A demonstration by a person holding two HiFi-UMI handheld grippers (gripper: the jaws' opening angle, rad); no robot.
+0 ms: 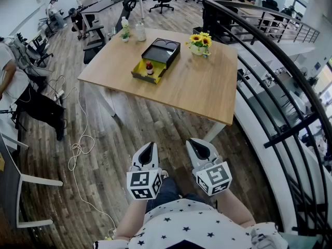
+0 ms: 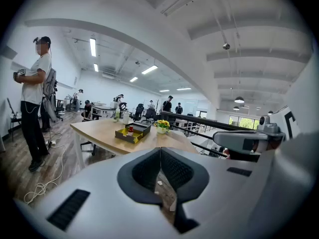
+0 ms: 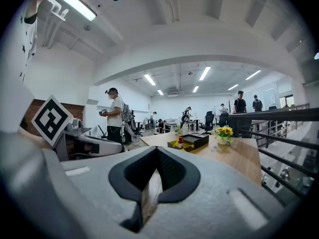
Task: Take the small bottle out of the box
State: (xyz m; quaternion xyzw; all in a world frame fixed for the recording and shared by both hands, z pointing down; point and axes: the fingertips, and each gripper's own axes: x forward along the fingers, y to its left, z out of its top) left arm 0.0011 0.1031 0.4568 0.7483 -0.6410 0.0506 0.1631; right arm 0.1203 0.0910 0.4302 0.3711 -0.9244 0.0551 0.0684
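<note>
Only the head view shows both: left gripper (image 1: 150, 146) and right gripper (image 1: 193, 142), clenched empty, well apart from the table (image 1: 207, 90). On it: one box (image 1: 162, 51) holding one small bottle (image 1: 149, 66).

all three views face the table (image 1: 197, 82), probably from well off.

No text, label, brand or number can be read in any view.
</note>
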